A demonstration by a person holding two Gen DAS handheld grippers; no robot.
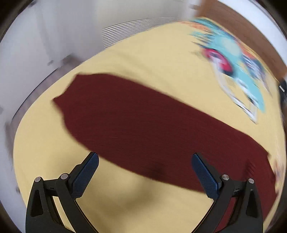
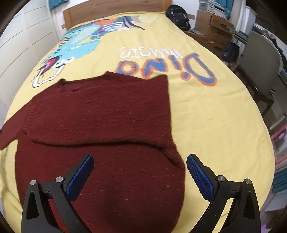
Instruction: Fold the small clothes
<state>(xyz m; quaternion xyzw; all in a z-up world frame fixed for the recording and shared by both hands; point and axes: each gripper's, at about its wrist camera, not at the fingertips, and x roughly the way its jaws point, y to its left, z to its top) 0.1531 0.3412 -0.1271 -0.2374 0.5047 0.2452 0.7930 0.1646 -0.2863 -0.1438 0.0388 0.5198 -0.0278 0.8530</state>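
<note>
Dark red sweater lying flat on a yellow bed cover. One part folded over the rest, with the folded edge running left to right across the middle, in the right wrist view. One sleeve sticking out to the far left side. Neck end pointing far, toward the wooden headboard. Big blue dinosaur print on the cover, far left of the sweater. Blue and orange letters printed just past the sweater, upside down from here.

Right gripper hanging low over the near part of the sweater. Blue pads wide apart, nothing between them. Left pad over the red knit, right pad over the yellow cover just beside the sweater's right edge. Hard to say whether touching the cloth or only near it.

Left gripper also spread wide, holding nothing. Very blurry picture in the left wrist view. Sweater seen there as a long red shape running from far left to near right. Left pad over bare yellow cover, right pad over the red edge.

Black bag at the far right corner of the bed. Grey chair and shelves off to the right.
</note>
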